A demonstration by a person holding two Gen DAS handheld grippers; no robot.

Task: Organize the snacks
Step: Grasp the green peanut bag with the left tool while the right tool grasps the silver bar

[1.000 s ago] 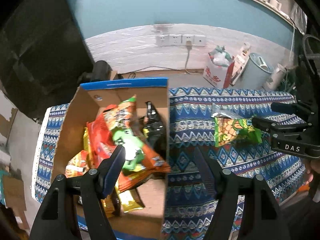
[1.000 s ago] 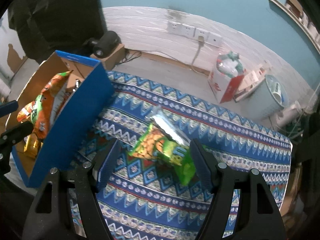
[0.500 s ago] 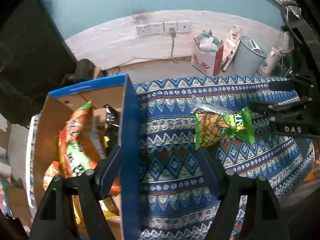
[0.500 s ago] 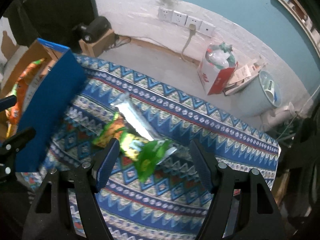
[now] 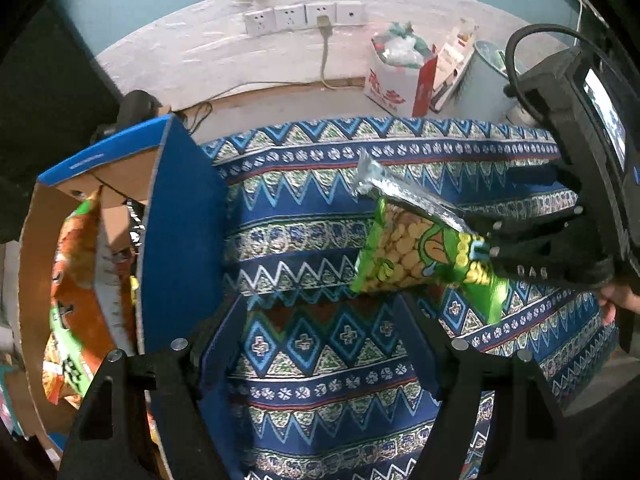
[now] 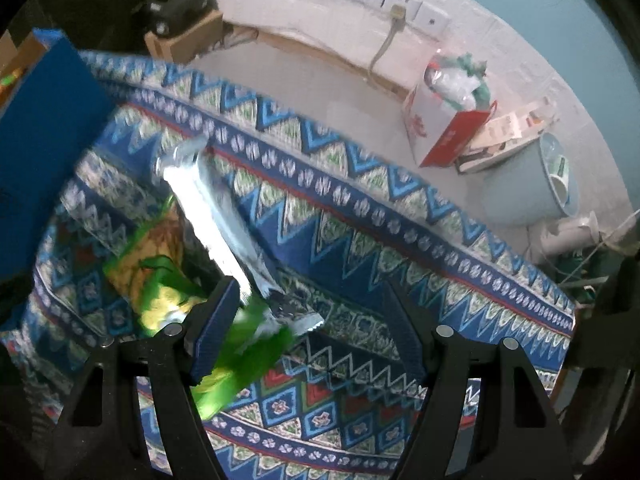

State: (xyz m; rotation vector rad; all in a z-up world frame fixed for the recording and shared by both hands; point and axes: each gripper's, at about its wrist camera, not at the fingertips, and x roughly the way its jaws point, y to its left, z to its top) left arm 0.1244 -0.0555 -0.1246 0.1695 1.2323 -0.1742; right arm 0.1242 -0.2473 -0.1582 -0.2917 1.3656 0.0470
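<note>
One green snack bag (image 5: 420, 252) (silver-edged) between the right gripper (image 6: 312, 312) jaws, both pairs wide.

Place: a lived-in room of a home, used as a makeshift work corner.
Wall: teal paint above a white band, with a row of wall sockets (image 5: 304, 18) and one plugged-in cable.
Desk: covered by a blue patterned cloth (image 5: 320, 216).
Floor clutter: a red-and-white paper bag (image 5: 400, 80) stuffed with plastic, a pale blue bin (image 6: 532, 184), and booklets between them.
Storage: a cardboard box (image 5: 176, 220) holding snack packets.
</note>
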